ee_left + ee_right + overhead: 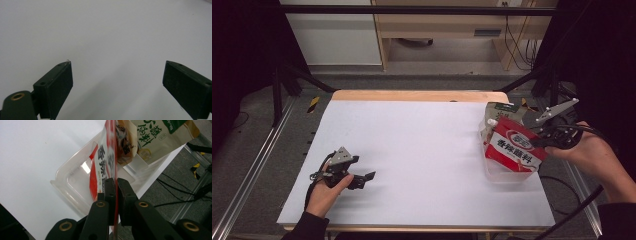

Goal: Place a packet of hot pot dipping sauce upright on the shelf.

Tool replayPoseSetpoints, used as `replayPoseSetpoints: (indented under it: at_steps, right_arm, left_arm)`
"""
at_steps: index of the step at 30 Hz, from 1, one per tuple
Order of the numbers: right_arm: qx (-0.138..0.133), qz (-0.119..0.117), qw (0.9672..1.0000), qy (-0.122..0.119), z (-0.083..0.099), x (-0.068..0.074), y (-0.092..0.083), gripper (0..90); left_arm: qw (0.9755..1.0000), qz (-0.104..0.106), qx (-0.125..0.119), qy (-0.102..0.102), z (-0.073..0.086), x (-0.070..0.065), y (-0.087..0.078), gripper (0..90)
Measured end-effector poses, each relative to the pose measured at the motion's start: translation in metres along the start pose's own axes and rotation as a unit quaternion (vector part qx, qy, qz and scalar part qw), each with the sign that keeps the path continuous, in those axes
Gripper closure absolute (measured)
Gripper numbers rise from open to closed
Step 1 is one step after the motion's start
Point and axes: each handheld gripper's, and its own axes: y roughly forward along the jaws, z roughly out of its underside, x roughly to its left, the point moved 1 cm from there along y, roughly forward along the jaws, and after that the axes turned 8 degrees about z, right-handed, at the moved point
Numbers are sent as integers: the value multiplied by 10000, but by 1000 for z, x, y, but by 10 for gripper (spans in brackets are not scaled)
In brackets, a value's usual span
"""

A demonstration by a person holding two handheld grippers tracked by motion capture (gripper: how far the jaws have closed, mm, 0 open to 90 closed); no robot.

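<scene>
in the high view, a red sauce pouch [512,147] is held by the right gripper [546,139] over a clear plastic tub [507,175] that stands near the right edge of the table [412,150], toward the near right corner. the pouch is tilted, its lower part already inside the tub, and a green and cream pouch [499,116] is leaned in the tub's far end, just behind it. the left gripper [362,179] is rested near the near left corner of the table, well apart from the tub.

in the left gripper view, the left gripper [117,82] is seen with its jaws spread wide over bare white table, and nothing is between them.

in the right gripper view, the right gripper [116,192] is seen with its jaws pressed together on the thin edge of the red pouch [103,165], which is hung edge-on into the tub [65,182]; the green and cream pouch [160,135] is seen beyond it.

the step in hand is judged to be the lowering of the red pouch into the tub. it is best done slowly, with the pouch kept clear of the tub's rim and laid beside the other pouch rather than pushed against it, and the pinch is best released only once the pouch's bottom is borne by the tub's floor, so that it is not tipped out.
</scene>
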Motion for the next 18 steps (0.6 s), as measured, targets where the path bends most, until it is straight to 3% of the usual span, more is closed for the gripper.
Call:
replayPoseSetpoints:
  at_steps: [7, 14, 18]
  right_arm:
    - [13, -33, 10000, 42, 2, 0, 0, 863]
    - [-421, 289, 9987, 89, -5, 0, -4, 533]
    - [-531, 429, 9976, 81, -13, 1, -5, 412]
  left_arm:
    - [10000, 12, 9, 5, 0, 0, 0, 93]
    - [10000, 11, 6, 3, 0, 0, 0, 93]
    - [10000, 18, 10, -8, 0, -1, 1, 93]
